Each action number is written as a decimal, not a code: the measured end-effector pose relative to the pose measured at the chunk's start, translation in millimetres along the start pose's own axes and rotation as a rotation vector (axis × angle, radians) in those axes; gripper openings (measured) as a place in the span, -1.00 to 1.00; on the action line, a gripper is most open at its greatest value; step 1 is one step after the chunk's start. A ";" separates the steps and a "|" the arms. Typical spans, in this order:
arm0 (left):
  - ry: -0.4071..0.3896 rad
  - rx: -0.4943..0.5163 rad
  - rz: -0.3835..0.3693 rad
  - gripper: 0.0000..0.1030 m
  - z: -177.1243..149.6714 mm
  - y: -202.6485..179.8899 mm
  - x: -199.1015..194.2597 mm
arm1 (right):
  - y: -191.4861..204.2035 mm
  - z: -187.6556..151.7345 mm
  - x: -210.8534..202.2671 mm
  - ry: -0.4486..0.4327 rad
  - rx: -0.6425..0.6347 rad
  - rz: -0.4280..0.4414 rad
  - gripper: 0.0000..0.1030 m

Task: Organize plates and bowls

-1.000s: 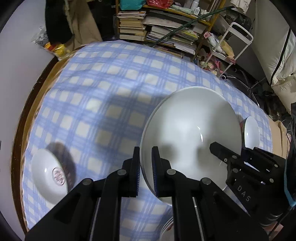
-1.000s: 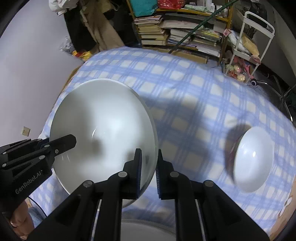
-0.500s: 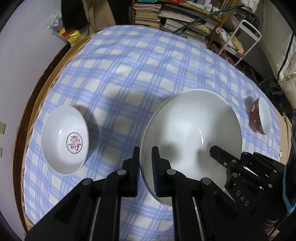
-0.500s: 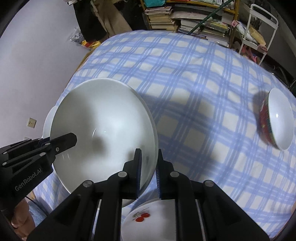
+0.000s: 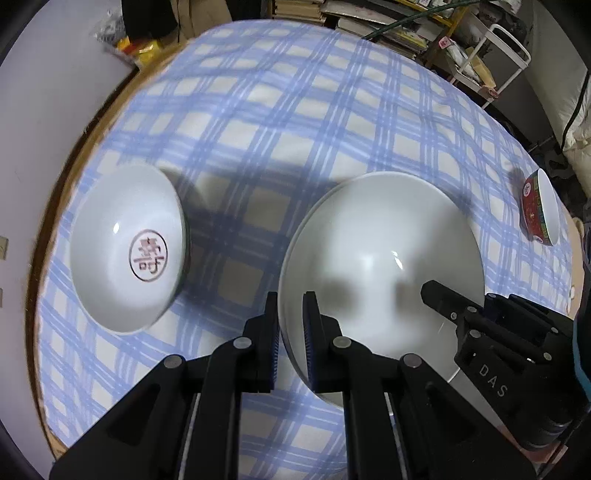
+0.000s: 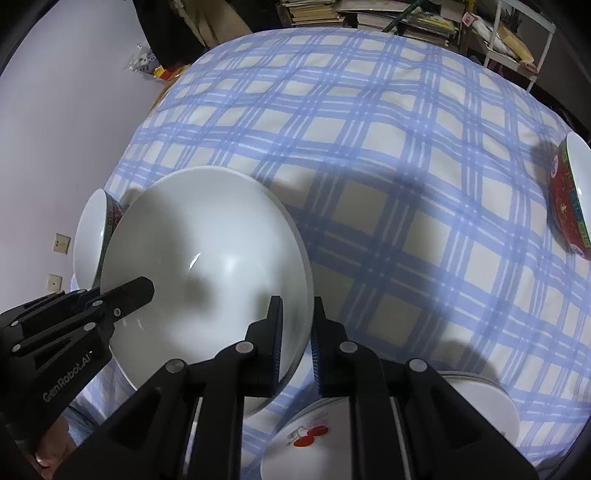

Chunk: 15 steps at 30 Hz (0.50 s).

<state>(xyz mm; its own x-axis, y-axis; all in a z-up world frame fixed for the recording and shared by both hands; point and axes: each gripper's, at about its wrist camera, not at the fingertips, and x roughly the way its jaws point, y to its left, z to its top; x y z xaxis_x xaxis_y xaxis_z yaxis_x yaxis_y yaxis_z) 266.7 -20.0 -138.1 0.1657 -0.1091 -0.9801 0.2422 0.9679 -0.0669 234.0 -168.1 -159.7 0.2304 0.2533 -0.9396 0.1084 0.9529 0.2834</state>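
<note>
A large white bowl (image 5: 380,266) hangs just above the table, held from both sides. My left gripper (image 5: 290,310) is shut on its left rim, one finger inside and one outside. My right gripper (image 6: 297,312) is shut on the opposite rim of the large white bowl (image 6: 207,266). Left of it on the cloth sits a small white bowl (image 5: 129,247) with a red character in its bottom. A red-patterned bowl (image 6: 569,199) stands at the table's far right edge. Below my right gripper lies a white plate with a cherry design (image 6: 306,439).
A blue plaid cloth covers the round table (image 5: 295,129). More white plates (image 6: 480,398) are stacked at the near edge. Shelves of books and papers (image 5: 388,22) and a white wire rack (image 5: 506,48) stand beyond the far side. A grey wall lies to the left.
Both grippers have carried the large bowl down and toward the table's near side. The small bowl with the red character now shows fully, and the cherry plate has come into view.
</note>
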 end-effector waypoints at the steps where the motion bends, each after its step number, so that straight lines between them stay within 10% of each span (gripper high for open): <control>1: 0.001 0.001 -0.003 -0.78 -0.8 0.8 1.2 | 1.2 -0.2 0.7 0.001 -0.008 -0.005 -0.71; 15: -0.032 0.055 0.040 -0.77 -6.9 -3.2 -5.3 | 3.1 -9.4 -8.2 -0.041 0.022 -0.023 -0.71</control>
<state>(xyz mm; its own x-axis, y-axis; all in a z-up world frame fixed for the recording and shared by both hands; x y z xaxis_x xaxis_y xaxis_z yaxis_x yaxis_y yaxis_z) 258.5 -21.0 -134.0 0.2066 -0.0784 -0.9753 0.2870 0.9578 -0.0162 223.4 -165.6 -153.0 0.2672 0.2238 -0.9373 0.1355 0.9543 0.2665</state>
